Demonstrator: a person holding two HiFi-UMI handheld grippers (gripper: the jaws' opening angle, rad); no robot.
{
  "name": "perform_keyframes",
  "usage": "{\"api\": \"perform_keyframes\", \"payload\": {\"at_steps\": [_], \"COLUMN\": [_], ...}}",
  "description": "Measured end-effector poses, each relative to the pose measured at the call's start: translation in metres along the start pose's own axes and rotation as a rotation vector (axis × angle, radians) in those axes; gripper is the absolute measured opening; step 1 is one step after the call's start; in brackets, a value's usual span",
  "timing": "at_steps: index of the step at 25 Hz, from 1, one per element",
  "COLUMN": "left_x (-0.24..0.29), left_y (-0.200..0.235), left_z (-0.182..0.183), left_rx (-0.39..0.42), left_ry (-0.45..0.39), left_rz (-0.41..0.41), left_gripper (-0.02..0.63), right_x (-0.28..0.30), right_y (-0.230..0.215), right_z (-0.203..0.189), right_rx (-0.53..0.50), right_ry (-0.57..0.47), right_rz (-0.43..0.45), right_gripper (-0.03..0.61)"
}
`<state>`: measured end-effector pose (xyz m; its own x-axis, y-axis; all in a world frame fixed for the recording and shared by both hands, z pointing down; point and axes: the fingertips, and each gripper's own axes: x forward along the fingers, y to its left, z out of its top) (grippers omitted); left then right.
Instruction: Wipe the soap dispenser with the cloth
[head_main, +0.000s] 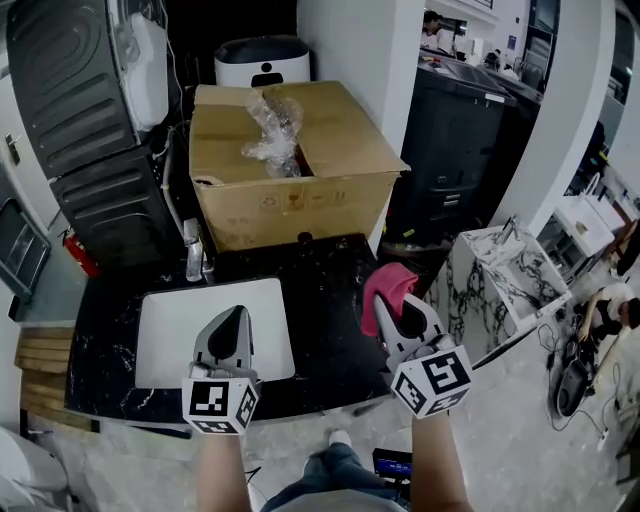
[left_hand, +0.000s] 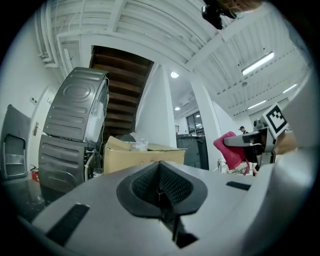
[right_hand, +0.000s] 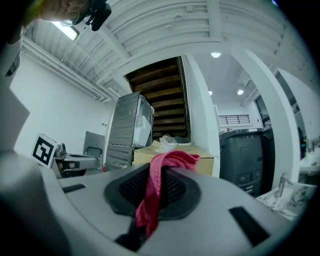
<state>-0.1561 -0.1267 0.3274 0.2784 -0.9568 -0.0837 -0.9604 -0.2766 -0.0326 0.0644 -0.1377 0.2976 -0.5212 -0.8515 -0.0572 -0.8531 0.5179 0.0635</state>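
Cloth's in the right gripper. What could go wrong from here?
1. The right gripper pinches only a fold of the cloth; it could slip out while wiping.
2. The left gripper is shut and empty, so nothing steadies what looks like the dispenser by the basin; it might tip.

cloth (head_main: 388, 288): soft fabric | box (head_main: 300, 200): matt cardboard | countertop (head_main: 325, 325): glossy dark stone

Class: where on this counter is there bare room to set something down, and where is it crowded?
Bare: the black counter right of the white basin, in front of the cardboard box. Crowded: the back-left corner around the faucet.
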Motion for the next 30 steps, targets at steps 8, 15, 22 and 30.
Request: {"api": "perform_keyframes", "payload": {"at_steps": [8,15,22,30], "left_x": [-0.014,-0.029,-0.031,-0.028], "left_y": [-0.009,-0.02,-0.04,-0.06], "left_z": [0.018,0.036,0.05,0.052], "left_rx": [0.008,0.007,0.044,0.038], "left_ry": [-0.029,-0.071,-0.083,-0.098], "left_rz": [0.013,0.063,0.048,0.023], "left_gripper": [0.012,0.012,0.012,0.012], "right_x": [-0.019,-0.035,-0.051,-0.072], "right_y": [0.023,0.022,0.011,-0.003], "right_z": [-0.001,0.001,0.011,0.019], "right_rx": [-0.08,-0.138,-0.13,-0.164], "right_ry": [0.06,0.072,0.042,0.021], "right_rz": [0.009,0.055,0.053,0.025], "right_gripper": [0.046,0.046,0.046,0.046]}}
